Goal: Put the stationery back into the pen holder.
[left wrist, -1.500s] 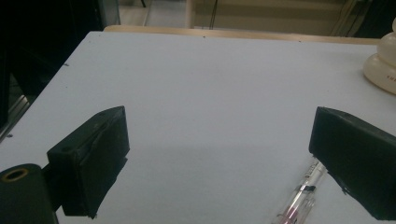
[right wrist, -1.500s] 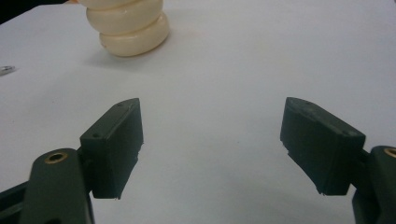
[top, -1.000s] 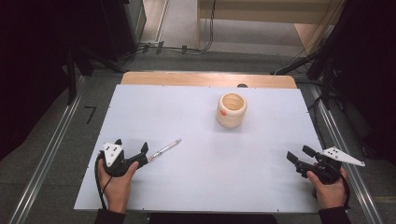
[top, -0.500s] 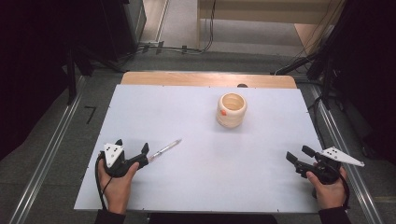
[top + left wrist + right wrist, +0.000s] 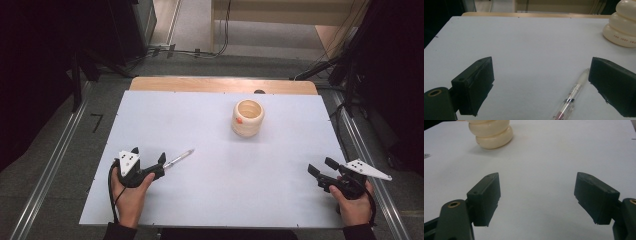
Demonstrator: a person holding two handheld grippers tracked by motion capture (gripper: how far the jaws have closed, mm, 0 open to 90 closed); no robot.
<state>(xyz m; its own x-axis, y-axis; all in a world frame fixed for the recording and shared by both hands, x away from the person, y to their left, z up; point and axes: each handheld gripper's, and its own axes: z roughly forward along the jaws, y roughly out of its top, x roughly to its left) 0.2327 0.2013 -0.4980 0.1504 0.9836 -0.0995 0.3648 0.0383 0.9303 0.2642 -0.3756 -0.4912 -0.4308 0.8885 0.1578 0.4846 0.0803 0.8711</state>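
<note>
Red lettering (partly legible, "THE JUDY") is being shown on the ribbed cream cup (image 5: 622, 27). Both grippers' fingers are being held wide open, empty: left gripper (image 5: 148, 159) beside a clear pen (image 5: 571, 96), right gripper (image 5: 324, 167).

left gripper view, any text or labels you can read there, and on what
"THE JOEY SNA", in small red letters along the bottom ring of the cream ribbed cup; the frame edge cuts it off and the last letters are unsure.
Dark print on the clear pen barrel: too small and blurred to read.
Orange mark on the cup's side in the high view: too small to read.
</note>
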